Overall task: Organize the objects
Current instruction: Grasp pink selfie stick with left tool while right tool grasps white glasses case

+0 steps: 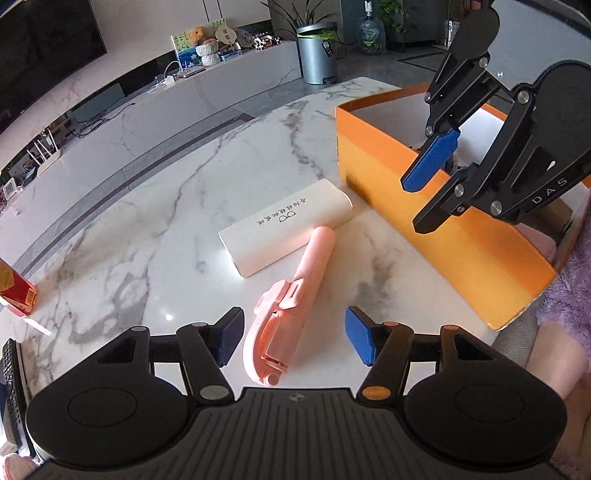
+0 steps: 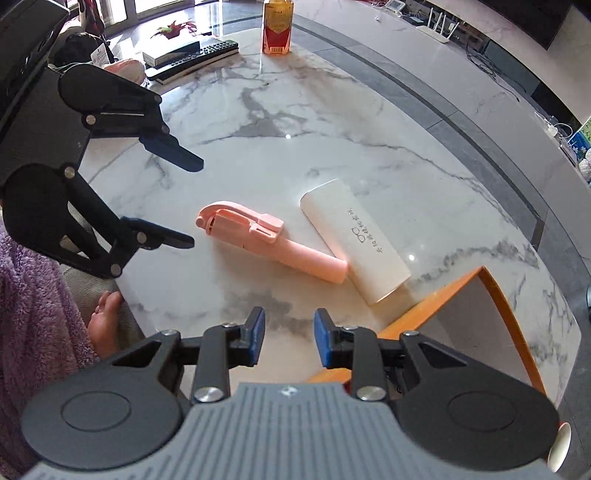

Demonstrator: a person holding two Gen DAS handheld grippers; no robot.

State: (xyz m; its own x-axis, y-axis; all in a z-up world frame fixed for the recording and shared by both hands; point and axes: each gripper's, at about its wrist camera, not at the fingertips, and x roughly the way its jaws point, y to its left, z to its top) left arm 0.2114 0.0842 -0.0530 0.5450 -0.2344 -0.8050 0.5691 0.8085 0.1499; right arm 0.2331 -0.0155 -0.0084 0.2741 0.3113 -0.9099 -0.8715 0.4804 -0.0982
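Observation:
A pink selfie stick (image 1: 291, 295) lies on the marble table (image 1: 166, 206), its end touching a white rounded box (image 1: 286, 227). Both also show in the right wrist view: the selfie stick (image 2: 269, 242) and the white box (image 2: 354, 247). My left gripper (image 1: 291, 339) is open and empty, low over the stick's folded head, one finger on each side. My right gripper (image 2: 288, 339) is open and empty above the orange box's (image 1: 424, 221) edge; it also shows in the left wrist view (image 1: 417, 206). The left gripper shows in the right wrist view (image 2: 192, 203).
The open orange box (image 2: 491, 295) stands at the table's right side with some items inside. A red-labelled bottle (image 2: 277, 26), a remote and a flat box (image 2: 192, 55) lie at the far end. A purple fluffy sleeve (image 2: 33, 314) is beside the table.

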